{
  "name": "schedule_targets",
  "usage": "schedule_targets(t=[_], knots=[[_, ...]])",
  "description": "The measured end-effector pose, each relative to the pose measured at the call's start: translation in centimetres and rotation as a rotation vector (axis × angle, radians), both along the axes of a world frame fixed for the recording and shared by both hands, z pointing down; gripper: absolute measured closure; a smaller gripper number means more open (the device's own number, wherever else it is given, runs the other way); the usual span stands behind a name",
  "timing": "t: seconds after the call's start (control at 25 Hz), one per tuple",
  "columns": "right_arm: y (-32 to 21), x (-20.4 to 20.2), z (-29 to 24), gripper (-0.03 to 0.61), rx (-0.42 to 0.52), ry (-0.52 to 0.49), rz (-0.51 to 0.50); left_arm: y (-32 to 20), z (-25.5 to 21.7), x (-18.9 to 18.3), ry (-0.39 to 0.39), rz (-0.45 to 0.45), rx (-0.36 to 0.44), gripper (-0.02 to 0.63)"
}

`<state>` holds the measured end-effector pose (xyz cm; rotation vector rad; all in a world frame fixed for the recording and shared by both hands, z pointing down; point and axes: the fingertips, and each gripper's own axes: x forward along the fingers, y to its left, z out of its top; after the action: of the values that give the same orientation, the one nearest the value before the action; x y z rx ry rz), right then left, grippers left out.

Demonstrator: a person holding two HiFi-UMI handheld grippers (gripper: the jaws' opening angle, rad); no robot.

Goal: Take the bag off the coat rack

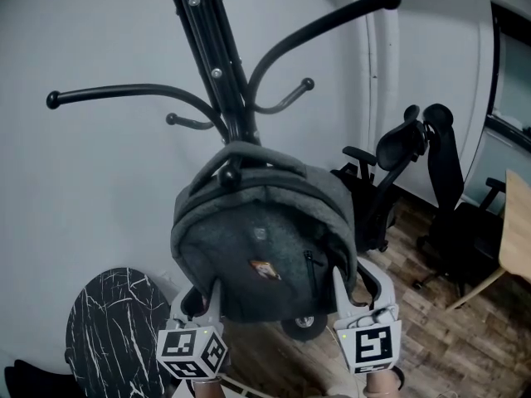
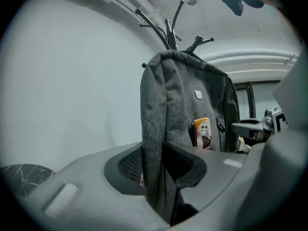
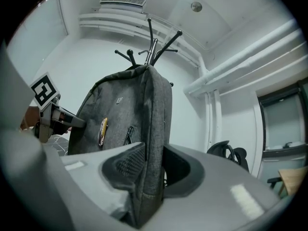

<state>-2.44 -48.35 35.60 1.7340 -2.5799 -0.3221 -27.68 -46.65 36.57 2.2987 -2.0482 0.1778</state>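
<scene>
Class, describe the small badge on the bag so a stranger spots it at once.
Find the black coat rack by the white wall; a grey backpack hangs on it. On its front sits an orange picture badge, the only bright spot.

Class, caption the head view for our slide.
Left hand-held gripper and right hand-held gripper clamp a grey backpack hanging on a black coat rack.

Bag (image 1: 265, 247) fills the gap in left fingers (image 1: 211, 301) and right fingers (image 1: 343, 293); coat rack (image 1: 217, 73) hooks spread above them. Marbled table (image 1: 112, 322) sits low, left of the left fingers. Office chairs (image 1: 398, 164) stand well right of the right fingers, open floor (image 1: 431, 338) between.
</scene>
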Motion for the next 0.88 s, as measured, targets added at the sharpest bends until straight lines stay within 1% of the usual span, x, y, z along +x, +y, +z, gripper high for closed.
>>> schedule_targets(t=[0.16, 0.52, 0.88], knots=[[0.7, -0.2, -0.5, 0.479, 0.042, 0.021, 0.002, 0.5, -0.3, 0.2, -0.002, -0.019, 0.017, 0.518], [2.0, -0.2, -1.7, 0.492, 0.097, 0.046, -0.008, 1.7, -1.1, 0.6, 0.007, -0.032, 0.041, 0.535], [4.1, -0.2, -2.7, 0.497, 0.121, 0.014, -0.02, 3.8, -2.5, 0.7, 0.009, -0.043, 0.078, 0.54]])
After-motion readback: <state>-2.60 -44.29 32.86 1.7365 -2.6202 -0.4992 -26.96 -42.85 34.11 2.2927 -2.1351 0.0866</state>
